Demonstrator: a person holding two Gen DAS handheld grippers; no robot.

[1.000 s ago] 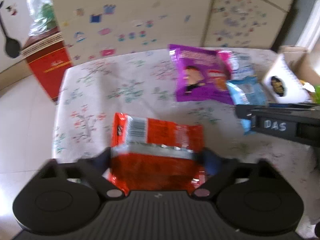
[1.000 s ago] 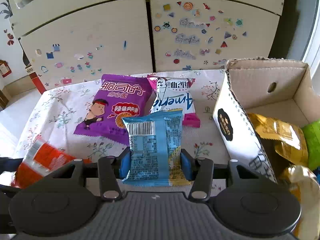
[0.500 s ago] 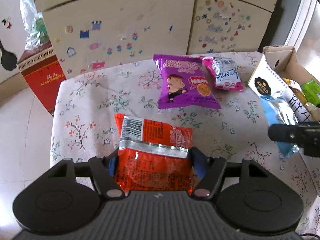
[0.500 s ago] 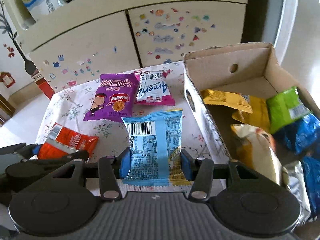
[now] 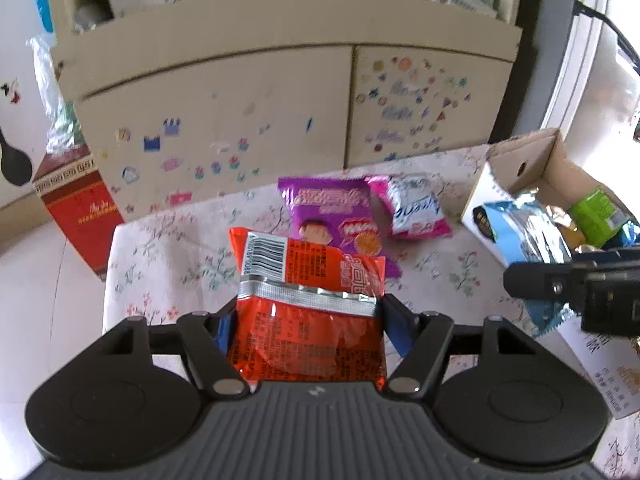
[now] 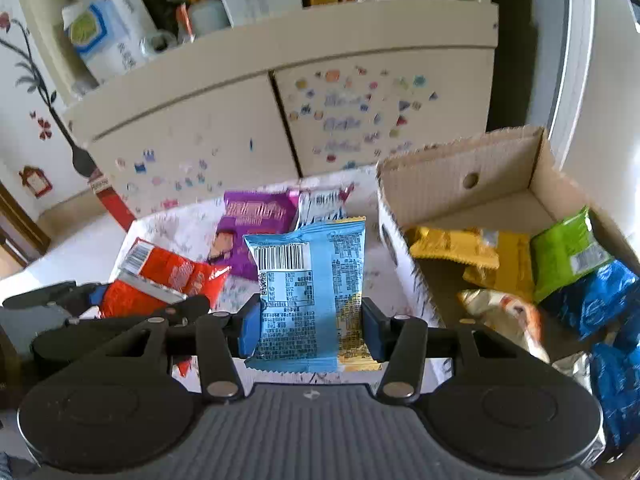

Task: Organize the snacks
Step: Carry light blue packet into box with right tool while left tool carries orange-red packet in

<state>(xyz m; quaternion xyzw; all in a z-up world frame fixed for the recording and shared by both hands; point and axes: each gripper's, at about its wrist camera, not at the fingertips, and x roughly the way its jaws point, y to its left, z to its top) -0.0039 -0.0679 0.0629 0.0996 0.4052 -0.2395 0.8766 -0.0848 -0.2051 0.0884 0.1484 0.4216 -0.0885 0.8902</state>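
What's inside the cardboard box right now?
In the cardboard box: yellow packets, a green packet, blue packets, a silver-orange packet. The near corner is hidden behind the gripper body.

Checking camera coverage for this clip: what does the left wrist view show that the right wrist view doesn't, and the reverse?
Only the left wrist view: the tall red box standing on the floor beside the table.
Only the right wrist view: the yellow packets and dark blue packets deep in the cardboard box.
Both: the red packet in the left gripper, the light blue packet in the right gripper, and the purple packet.
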